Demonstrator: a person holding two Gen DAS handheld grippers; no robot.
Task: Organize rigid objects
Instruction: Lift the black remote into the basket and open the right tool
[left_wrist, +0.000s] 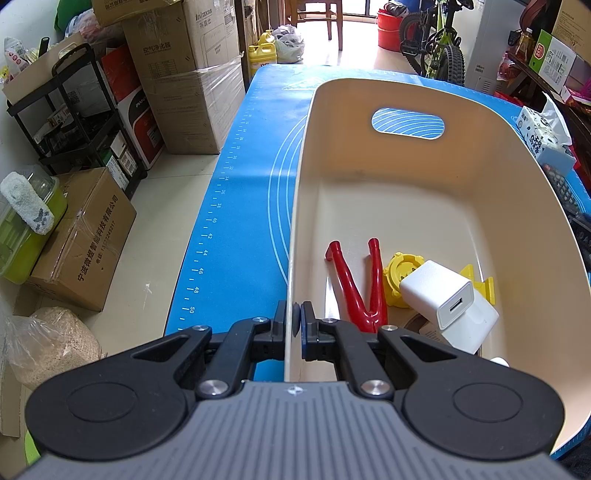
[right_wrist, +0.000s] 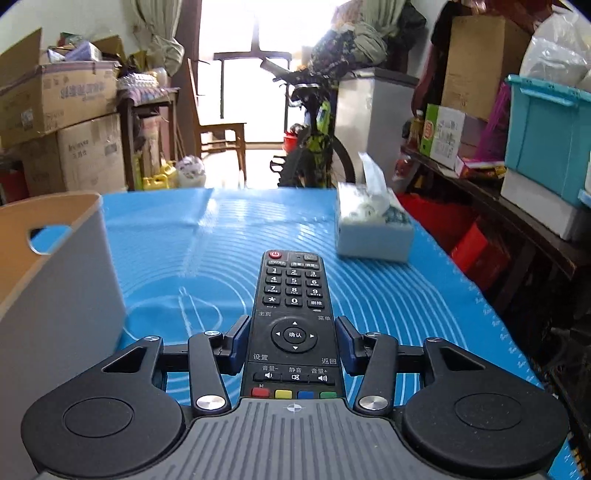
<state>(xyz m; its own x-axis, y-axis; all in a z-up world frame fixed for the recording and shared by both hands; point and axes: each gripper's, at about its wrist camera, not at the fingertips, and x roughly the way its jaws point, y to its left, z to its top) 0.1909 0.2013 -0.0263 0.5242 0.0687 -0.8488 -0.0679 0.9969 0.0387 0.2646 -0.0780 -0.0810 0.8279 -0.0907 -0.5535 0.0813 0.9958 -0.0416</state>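
**Remote gripped, bin held ready**

While the left gripper (left_wrist: 296, 320) stays out of the move, the left wrist view shows it clamped on the bin (left_wrist: 406, 177) wall, steadying it. Only this view shows the contents: a red tool (left_wrist: 360, 286), a yellow part (left_wrist: 397, 273) and a charger (left_wrist: 448, 304).

In the right wrist view, the right gripper (right_wrist: 293, 341) pinches the remote (right_wrist: 293, 314) across its middle above the blue worktop (right_wrist: 424, 295); a tissue box (right_wrist: 373, 230) stands beyond. Best keep it level, clear the rim, and lower it beside the charger.

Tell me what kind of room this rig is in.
Likely a cluttered home storage or living room: stacked brown cardboard boxes, a green children's bicycle near a wooden chair, and a blue silicone baking mat as worktop.
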